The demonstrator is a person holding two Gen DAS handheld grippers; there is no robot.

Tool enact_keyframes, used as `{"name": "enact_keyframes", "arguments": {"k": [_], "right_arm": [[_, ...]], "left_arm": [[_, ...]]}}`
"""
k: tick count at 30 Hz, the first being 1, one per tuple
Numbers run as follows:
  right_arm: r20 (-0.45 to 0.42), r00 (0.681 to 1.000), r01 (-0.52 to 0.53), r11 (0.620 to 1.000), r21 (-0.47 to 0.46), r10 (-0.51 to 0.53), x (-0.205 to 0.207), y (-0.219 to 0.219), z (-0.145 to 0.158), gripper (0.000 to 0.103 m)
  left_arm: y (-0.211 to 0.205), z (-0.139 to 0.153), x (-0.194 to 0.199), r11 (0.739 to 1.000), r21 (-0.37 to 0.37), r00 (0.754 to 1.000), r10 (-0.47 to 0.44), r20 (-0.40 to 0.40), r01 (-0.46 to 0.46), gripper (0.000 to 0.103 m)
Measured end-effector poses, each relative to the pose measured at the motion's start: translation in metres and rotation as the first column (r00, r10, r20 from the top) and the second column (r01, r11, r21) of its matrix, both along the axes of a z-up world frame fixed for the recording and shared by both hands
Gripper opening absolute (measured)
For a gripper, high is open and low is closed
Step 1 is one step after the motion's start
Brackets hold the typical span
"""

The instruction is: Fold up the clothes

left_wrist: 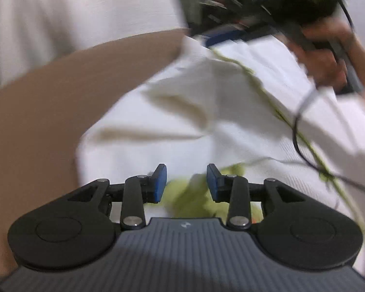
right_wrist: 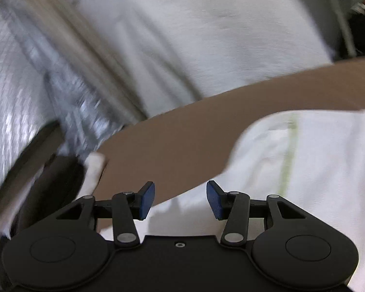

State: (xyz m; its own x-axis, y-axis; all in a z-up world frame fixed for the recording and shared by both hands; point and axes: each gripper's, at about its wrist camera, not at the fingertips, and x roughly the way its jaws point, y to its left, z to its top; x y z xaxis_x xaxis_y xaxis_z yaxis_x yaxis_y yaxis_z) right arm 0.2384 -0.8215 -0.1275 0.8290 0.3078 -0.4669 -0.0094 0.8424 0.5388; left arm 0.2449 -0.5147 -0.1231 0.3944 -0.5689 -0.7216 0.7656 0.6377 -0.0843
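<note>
A white garment (left_wrist: 206, 112) with thin yellow-green seams and a green patch lies crumpled on a brown table (left_wrist: 36, 121). My left gripper (left_wrist: 186, 182) is open just above the garment's near edge, over the green patch, holding nothing. My right gripper (left_wrist: 233, 31) shows blurred at the top right of the left wrist view, held in a hand over the garment's far side. In the right wrist view the right gripper (right_wrist: 180, 200) is open and empty over the garment's (right_wrist: 304, 170) near edge, where it meets the table (right_wrist: 182, 141).
A white curtain or wall (right_wrist: 194, 36) hangs behind the table. A silvery, gridded surface (right_wrist: 12, 97) and a dark object (right_wrist: 58, 180) stand off the table's left edge. A black cable (left_wrist: 301, 143) trails over the garment on the right.
</note>
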Motion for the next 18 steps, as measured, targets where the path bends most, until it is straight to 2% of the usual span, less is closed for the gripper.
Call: {"name": "enact_keyframes", "arguments": {"k": [2, 4, 6, 7, 8, 10, 12, 14, 15, 16, 18], "right_arm": [[-0.028, 0.997, -0.079, 0.993, -0.085, 0.077, 0.012, 0.027, 0.005, 0.054], [-0.082, 0.986, -0.162, 0.968, -0.191, 0.148, 0.028, 0.057, 0.008, 0.054], [-0.135, 0.979, -0.192, 0.909, -0.37, 0.152, 0.033, 0.089, 0.011, 0.05], [-0.148, 0.983, -0.166, 0.87, -0.465, 0.109, 0.033, 0.102, 0.009, 0.031], [-0.152, 0.987, -0.122, 0.853, -0.508, 0.051, 0.031, 0.105, 0.008, 0.004], [-0.129, 0.989, 0.0, 0.879, -0.477, -0.07, 0.021, 0.089, 0.01, 0.0], [-0.064, 0.985, 0.115, 0.889, -0.444, -0.159, 0.001, 0.067, 0.016, 0.0], [-0.042, 0.973, 0.192, 0.896, -0.401, -0.228, -0.016, 0.043, 0.021, 0.002], [-0.043, 0.975, 0.188, 0.917, -0.353, -0.217, -0.022, 0.036, 0.023, 0.002], [-0.047, 0.978, 0.178, 0.936, -0.304, -0.202, -0.026, 0.03, 0.024, 0.007], [-0.081, 0.983, 0.138, 0.961, -0.24, -0.162, -0.027, 0.031, 0.022, 0.019]], "left_arm": [[0.019, 0.004, 0.001, 0.998, -0.025, 0.996, 0.06, -0.063, -0.062, 0.036], [0.032, 0.011, -0.004, 0.995, -0.02, 0.995, 0.097, 0.001, -0.097, 0.036], [0.046, 0.016, -0.01, 0.984, 0.0, 0.975, 0.176, 0.136, -0.177, 0.037], [0.051, 0.016, -0.011, 0.975, 0.026, 0.961, 0.212, 0.176, -0.22, 0.042], [0.055, 0.015, -0.011, 0.965, 0.05, 0.95, 0.243, 0.197, -0.257, 0.044], [0.069, 0.014, -0.01, 0.949, 0.031, 0.933, 0.303, 0.195, -0.315, 0.046], [0.08, 0.009, -0.002, 0.947, -0.048, 0.939, 0.32, 0.124, -0.317, 0.047], [0.09, 0.005, 0.01, 0.935, -0.119, 0.939, 0.341, 0.04, -0.335, 0.048], [0.094, 0.003, 0.016, 0.928, -0.157, 0.94, 0.341, -0.004, -0.337, 0.048], [0.096, 0.0, 0.02, 0.924, -0.179, 0.941, 0.335, -0.045, -0.338, 0.048], [0.089, -0.011, 0.025, 0.937, -0.13, 0.944, 0.313, -0.109, -0.325, 0.048]]}}
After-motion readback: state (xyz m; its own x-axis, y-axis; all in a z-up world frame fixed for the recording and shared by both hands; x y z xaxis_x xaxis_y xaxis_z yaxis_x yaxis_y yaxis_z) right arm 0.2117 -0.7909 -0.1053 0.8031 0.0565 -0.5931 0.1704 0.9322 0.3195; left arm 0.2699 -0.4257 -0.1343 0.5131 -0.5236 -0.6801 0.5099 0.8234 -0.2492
